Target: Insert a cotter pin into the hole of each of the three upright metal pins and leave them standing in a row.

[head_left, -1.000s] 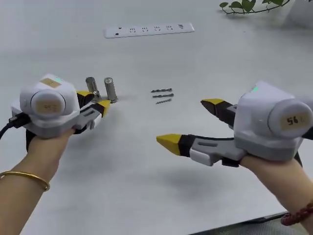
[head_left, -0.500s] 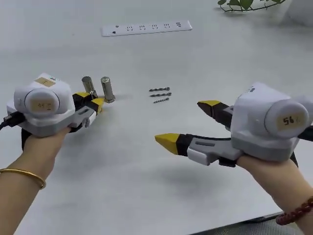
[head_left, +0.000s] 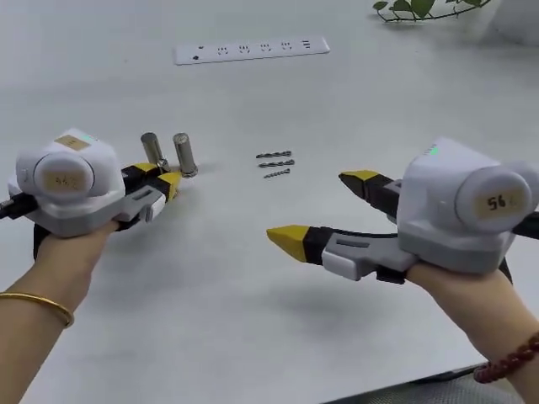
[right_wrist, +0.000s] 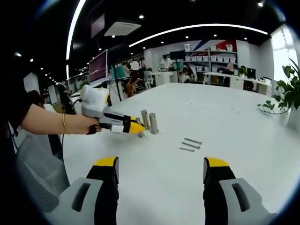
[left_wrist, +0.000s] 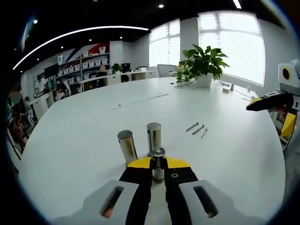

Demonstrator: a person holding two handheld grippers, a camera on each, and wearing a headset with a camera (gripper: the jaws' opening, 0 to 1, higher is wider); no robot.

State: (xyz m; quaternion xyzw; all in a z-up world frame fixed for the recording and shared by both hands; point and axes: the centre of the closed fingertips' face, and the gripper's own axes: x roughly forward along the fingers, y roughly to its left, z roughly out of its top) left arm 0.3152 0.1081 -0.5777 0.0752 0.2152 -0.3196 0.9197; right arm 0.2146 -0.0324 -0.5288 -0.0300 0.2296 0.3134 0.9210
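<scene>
**A:** What had changed over that last second?

**B:** Not much! In the head view the left claw [head_left: 162,174] [left_wrist: 158,165] had slid back a touch toward the person, more than the whole picture had shifted. It stayed clamped on one metal pin [left_wrist: 158,154], which stood upright between the yellow tips. Whether the pin's foot touched the counter [head_left: 253,320], I couldn't tell.

**A:** And the other side?

**B:** The right claw [head_left: 324,208] [right_wrist: 161,164] had kept its place. Its jaws were spread wide with nothing between them, and it hung over the counter on the near side of the cotter pins [head_left: 275,165] [left_wrist: 198,128] [right_wrist: 190,144].

**A:** Where did the pieces stand?

**B:** The two free pins [head_left: 181,153] [left_wrist: 126,146] were upright, side by side with a gap between them, just beyond the left claw's tips. They hadn't moved. The three cotter pins lay loose and parallel on the counter, well apart from those pins, between them and the right claw.

**A:** Anything in the way?

**B:** From the head view, the left claw's tips hid most of the metal pin it held, and the free pins stood right behind it. Farther back a white power strip [head_left: 251,50] lay across the counter. A potted plant [head_left: 421,8] [left_wrist: 201,61] sat at the far edge.
</scene>
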